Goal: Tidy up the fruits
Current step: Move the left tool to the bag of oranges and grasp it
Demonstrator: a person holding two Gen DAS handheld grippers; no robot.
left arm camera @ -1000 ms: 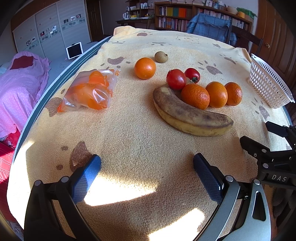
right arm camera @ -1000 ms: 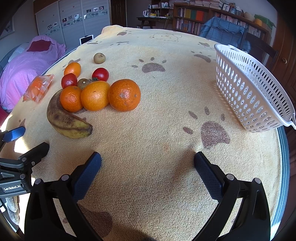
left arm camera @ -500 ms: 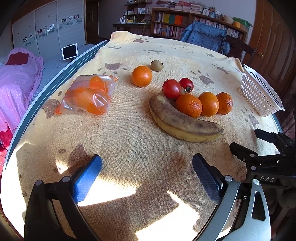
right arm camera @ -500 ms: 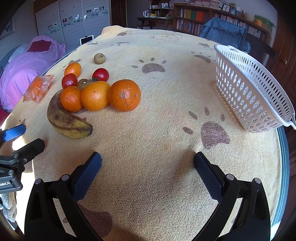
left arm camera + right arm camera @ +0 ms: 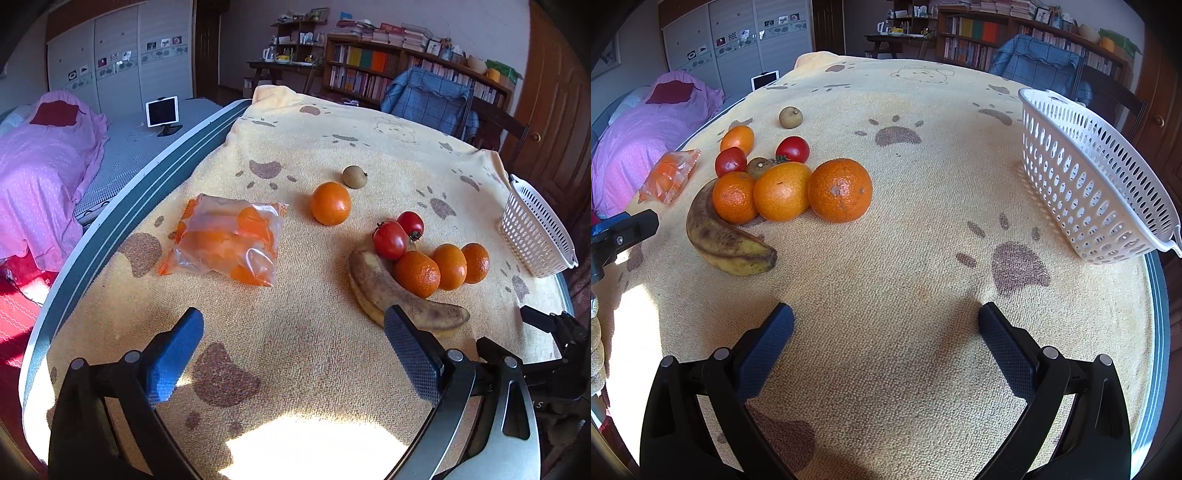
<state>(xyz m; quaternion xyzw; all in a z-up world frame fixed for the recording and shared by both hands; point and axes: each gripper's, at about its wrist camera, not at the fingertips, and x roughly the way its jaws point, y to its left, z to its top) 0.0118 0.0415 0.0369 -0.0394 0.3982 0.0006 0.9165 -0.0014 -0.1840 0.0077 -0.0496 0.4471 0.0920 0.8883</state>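
the task looks not yet begun. the white basket (image 5: 1097, 177) stands at the far right edge of the tabletop (image 5: 905, 295), and from its tilted side no fruit shows inside; its bottom is hidden, so i cannot be sure.

all fruit lies on the yellow towel, well apart from the basket. the banana (image 5: 724, 240) is the landmark here. three oranges (image 5: 781, 192) sit in a row touching its inner curve. just behind them are two tomatoes (image 5: 792, 148) and a small brown fruit (image 5: 759, 167) between them, half hidden by the oranges. further behind the banana lie a lone orange (image 5: 330, 203) and another brown fruit (image 5: 354, 177). to the left of the banana is a clear bag (image 5: 225, 240) with orange pieces; what they are exactly is hard to tell through the plastic.

the left gripper (image 5: 291, 350) is wide open and holds nothing; its right finger overlaps the end of the banana in the left view, whether it touches i cannot tell. the right gripper (image 5: 886, 339) is also wide open and empty, over bare towel between banana and basket.

everything is left to do, in my judgement.
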